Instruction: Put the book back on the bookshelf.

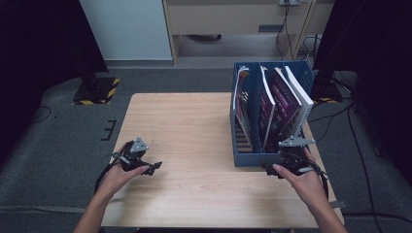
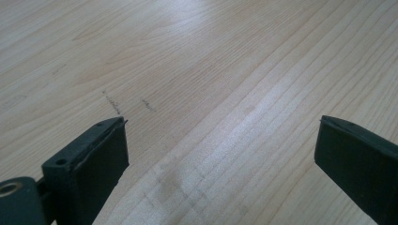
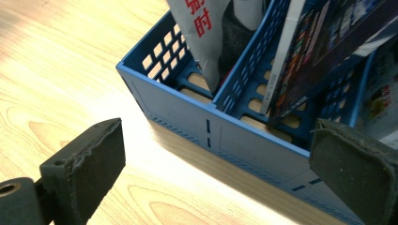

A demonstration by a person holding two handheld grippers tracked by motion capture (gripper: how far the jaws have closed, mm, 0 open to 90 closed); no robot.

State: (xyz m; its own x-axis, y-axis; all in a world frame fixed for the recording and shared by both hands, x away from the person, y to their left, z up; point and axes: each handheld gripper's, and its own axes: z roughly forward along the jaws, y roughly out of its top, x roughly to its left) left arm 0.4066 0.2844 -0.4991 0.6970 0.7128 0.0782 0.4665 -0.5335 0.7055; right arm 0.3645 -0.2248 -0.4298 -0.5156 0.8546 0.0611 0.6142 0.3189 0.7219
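- Blue plastic file rack (image 1: 248,158) stands on the right half of my pale wooden counter (image 1: 194,126), its low perforated front wall facing me.
- Its upright dividers split the rack into slots, and magazines and books lean in them; the one with a purple cover (image 1: 282,104) tilts to the right, with a thick white-edged book (image 1: 300,92) just beside it.
- In the right claw view a white-covered magazine with red characters (image 3: 197,28) stands in the left slot, and a dark glossy one (image 3: 324,42) leans in the next.
- My right claw (image 1: 286,162) sits at the rack's near right corner, just beside the front wall. Its jaws are spread wide with nothing between them; the right jaw lies across the rack's corner in its own view.
- My left claw (image 1: 145,167) rests low over the bare left part of the counter, well apart from the rack. Its jaws are also spread wide, with wood grain and a few faint pencil-like marks (image 2: 112,103) showing between them.
- A cable trails back from each claw along my forearms.
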